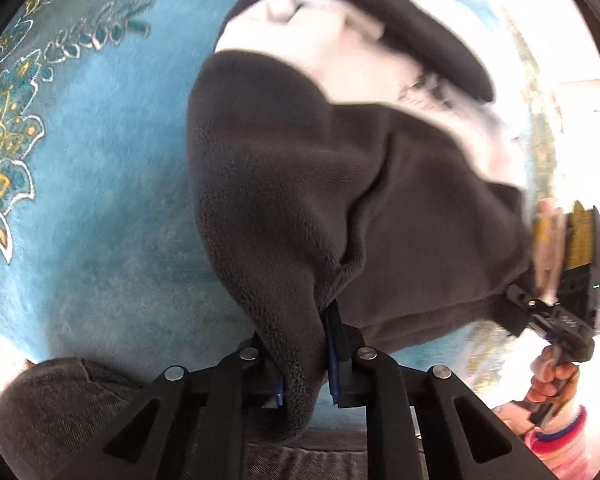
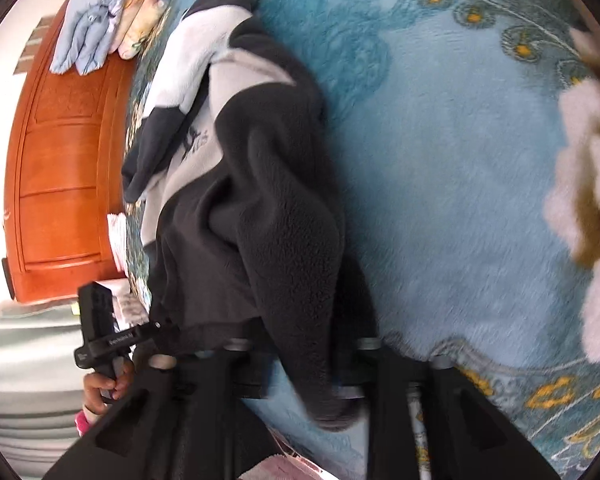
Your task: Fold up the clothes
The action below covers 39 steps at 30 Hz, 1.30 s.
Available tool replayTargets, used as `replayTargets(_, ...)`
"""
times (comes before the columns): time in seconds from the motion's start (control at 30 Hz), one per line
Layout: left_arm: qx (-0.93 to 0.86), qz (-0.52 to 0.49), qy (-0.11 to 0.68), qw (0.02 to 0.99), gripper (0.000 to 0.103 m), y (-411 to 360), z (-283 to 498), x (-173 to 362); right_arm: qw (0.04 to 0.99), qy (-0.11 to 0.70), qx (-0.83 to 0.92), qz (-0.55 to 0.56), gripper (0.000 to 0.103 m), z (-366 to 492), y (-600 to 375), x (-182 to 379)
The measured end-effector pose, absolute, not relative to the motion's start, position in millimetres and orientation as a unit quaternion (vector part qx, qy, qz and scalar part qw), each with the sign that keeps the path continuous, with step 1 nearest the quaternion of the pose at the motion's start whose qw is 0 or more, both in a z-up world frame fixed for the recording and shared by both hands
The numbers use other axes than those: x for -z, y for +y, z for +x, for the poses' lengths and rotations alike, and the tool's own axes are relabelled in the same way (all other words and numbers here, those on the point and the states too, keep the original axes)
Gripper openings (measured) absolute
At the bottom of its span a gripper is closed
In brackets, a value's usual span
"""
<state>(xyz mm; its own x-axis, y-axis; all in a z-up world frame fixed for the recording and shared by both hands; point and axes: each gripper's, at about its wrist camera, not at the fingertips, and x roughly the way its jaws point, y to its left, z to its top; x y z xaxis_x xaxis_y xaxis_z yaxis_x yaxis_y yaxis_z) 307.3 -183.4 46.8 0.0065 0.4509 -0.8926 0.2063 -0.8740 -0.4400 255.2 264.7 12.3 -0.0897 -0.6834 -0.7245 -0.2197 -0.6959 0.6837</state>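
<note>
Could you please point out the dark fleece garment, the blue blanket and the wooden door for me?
dark fleece garment [image 1: 284, 184]: left wrist view, its grey fleece body.
blue blanket [image 2: 460, 184]: right wrist view, plain light-blue area.
wooden door [image 2: 64, 152]: right wrist view, middle panel.

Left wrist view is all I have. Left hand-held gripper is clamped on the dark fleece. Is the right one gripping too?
Observer: Yes. In the right wrist view the right hand-held gripper is shut on a hanging fold of the same dark fleece garment.
Operator: Anything else lying on the blanket on that side?
Observer: A fluffy cream and tan item sits at the right edge, apart from the fleece.
Operator: What's beyond the bed?
Observer: An orange wooden door, with folded pastel bedding stacked near it.
</note>
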Motion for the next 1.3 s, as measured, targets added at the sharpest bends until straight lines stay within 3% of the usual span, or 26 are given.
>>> replayTargets(0.23, -0.692, -0.614, -0.349, 0.146, 0.014, -189, 302, -99, 0.255, -0.385, 0.694, 0.553, 0.008, 253, 276, -98)
replayTargets(0.6, -0.693, -0.573, -0.375, 0.225, 0.013, -177, 345, -153, 0.276, -0.388, 0.716, 0.51, 0.008, 313, 294, -173)
replayTargets(1.03, -0.565, -0.527, -0.619, 0.141, 0.014, -223, 276, -105, 0.219, -0.48, 0.684, 0.504, 0.008, 193, 295, -153)
replayTargets(1.3, -0.524, -0.508, -0.679, 0.076, 0.017, -240, 220, -50, 0.166, -0.509, 0.663, 0.524, 0.008, 117, 296, -104)
